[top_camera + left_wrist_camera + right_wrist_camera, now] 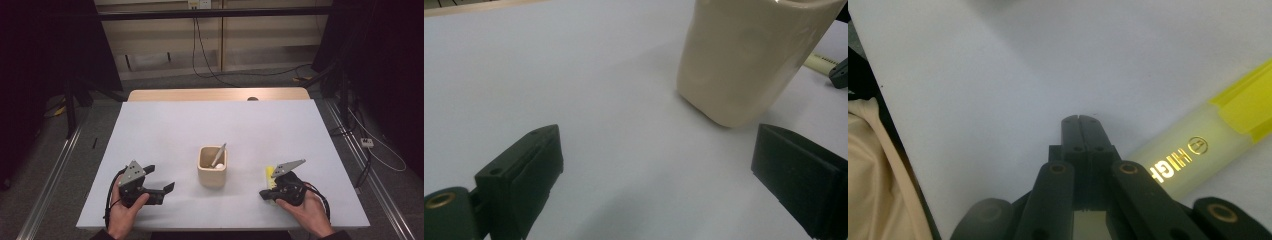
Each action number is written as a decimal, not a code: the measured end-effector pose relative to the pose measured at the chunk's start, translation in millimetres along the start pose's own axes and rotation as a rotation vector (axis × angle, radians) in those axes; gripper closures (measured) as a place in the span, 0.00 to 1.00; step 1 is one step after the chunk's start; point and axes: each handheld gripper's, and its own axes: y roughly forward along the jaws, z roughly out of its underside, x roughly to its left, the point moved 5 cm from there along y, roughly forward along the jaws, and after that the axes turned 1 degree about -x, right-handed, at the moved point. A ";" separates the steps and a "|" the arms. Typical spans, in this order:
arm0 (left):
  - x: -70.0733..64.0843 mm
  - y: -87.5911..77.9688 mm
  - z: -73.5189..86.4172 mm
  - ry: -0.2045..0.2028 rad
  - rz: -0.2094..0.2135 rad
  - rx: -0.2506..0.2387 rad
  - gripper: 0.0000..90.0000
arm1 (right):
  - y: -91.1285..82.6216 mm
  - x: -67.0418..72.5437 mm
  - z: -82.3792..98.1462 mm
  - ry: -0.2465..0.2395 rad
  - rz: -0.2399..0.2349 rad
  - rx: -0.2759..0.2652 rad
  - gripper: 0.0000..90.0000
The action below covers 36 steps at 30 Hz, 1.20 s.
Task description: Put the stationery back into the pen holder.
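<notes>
A beige cup [212,174] stands in the middle of the white table, with a grey pen [219,154] leaning in it. My left gripper [160,177] rests on the table left of the cup, jaws wide open with nothing between them. In the left gripper view the cup [744,60] stands ahead and to the right of this gripper [659,155]. A yellow highlighter [270,175] lies right of the cup. My right gripper [263,192] is low over its near end. In the right gripper view its jaw tips [1079,120] are pressed together, and the highlighter [1198,145] runs under the jaws' right side.
The white table [210,125] has bare surface at the back and left. Its front edge is close to both hands. A wooden strip [215,95] borders the far edge. Cables [370,145] lie on the floor beyond and to the right.
</notes>
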 end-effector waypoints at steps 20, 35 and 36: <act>0.4 -0.2 0.0 0.001 -0.001 0.001 0.07 | -22.9 -12.8 15.9 0.021 0.073 0.074 1.00; 0.2 0.6 0.2 -0.001 -0.001 0.002 0.07 | -36.8 -27.3 27.0 0.053 0.172 0.059 1.00; 0.2 0.6 0.2 -0.001 -0.001 0.002 0.07 | -37.6 -28.5 27.4 0.055 0.179 0.058 1.00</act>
